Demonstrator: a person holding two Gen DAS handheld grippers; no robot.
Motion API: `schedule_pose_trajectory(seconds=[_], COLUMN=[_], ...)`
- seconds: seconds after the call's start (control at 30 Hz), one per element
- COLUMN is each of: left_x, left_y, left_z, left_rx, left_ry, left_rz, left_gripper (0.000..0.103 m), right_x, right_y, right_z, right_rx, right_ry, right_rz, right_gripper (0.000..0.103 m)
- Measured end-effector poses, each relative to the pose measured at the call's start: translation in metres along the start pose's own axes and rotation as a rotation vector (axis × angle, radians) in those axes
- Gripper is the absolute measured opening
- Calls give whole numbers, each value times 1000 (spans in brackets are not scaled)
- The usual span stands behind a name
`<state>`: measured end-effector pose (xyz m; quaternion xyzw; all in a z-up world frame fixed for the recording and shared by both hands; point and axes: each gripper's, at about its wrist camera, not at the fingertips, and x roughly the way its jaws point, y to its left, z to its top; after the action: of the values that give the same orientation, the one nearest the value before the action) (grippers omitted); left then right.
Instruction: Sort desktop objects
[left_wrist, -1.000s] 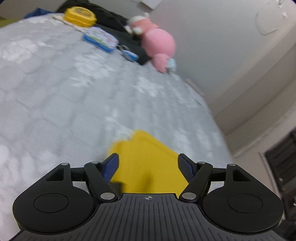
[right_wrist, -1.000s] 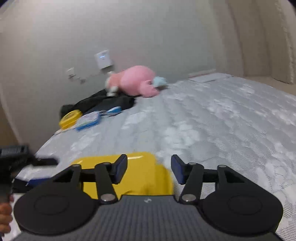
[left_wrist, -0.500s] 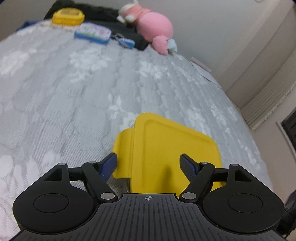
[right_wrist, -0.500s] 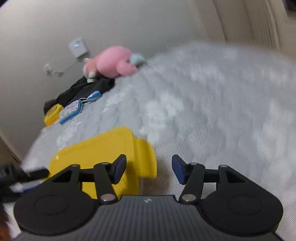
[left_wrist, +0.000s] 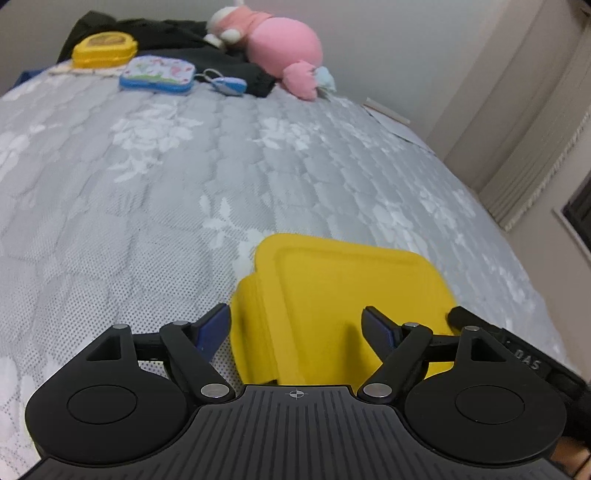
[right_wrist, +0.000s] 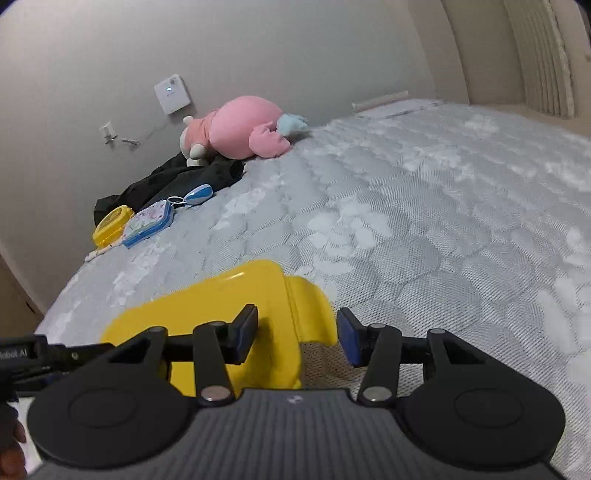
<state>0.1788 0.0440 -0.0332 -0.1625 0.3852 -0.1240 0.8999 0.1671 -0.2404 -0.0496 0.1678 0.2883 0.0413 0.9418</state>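
Both tools hover low over the near edge of the bed (left_wrist: 258, 155), one on each side of a yellow box (left_wrist: 343, 295). Seen from the left wrist, the left hand-held gripper (left_wrist: 295, 328) stands wide; its jaws have just been opening, and the box's left side tab and part of its lid lie between the blue pads, which do not press on it. From the right wrist, the right hand-held gripper (right_wrist: 297, 336) stands at a middling gap; its jaws have just been closing, the box's right side tab sits between the pads, and neither pad looks pressed against it. Each tool shows at the edge of the other's view, just beside the box. Well apart, along the far edge of the bed by the wall, lie a small yellow case (left_wrist: 104, 50), a blue-rimmed patterned case (left_wrist: 157, 74) just beside it, a blue and white fob (left_wrist: 227, 85) on a cord, a dark garment (left_wrist: 177, 40), and a pink plush toy (left_wrist: 280, 51) resting partly on that garment.
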Motion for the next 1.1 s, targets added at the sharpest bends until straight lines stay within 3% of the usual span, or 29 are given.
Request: schedule_pose_trajectory(seconds=[0.37,0.57,0.67,0.73,0.8,0.9,1.0,1.1], left_x=[10,-8,-17,-28,-32,-19,2,12], left_y=[-2,51,83,88,78,52,31,32], left_z=[1,9,7,11,15,16,10,6], left_rx=[87,-281,-497,-539,-525,-476,-389,-394], left_ry=[-12,-12,-29,-97,-134,-98,-8,39], left_rz=[-12,-168,-246,-310,-387,-494,-447,-417], left_gripper=[85,83,83,83,83,84,83,73], right_x=[-11,-11,-22,-30,-33,-24,-11,0], right_y=[9,12,8,7,8,20,38,47], right_z=[-12,-12,-6,-1,3,5,-2,-14], right_rx=[-8,-88,-60,-49,-54,-67,-126,-172], right_ry=[40,29,-21,-60,-75,-43,-5,31], right_rz=[-29,-21,-16,-18,6,80,120,126], right_gripper=[56,59,38,2,3,3,3,3])
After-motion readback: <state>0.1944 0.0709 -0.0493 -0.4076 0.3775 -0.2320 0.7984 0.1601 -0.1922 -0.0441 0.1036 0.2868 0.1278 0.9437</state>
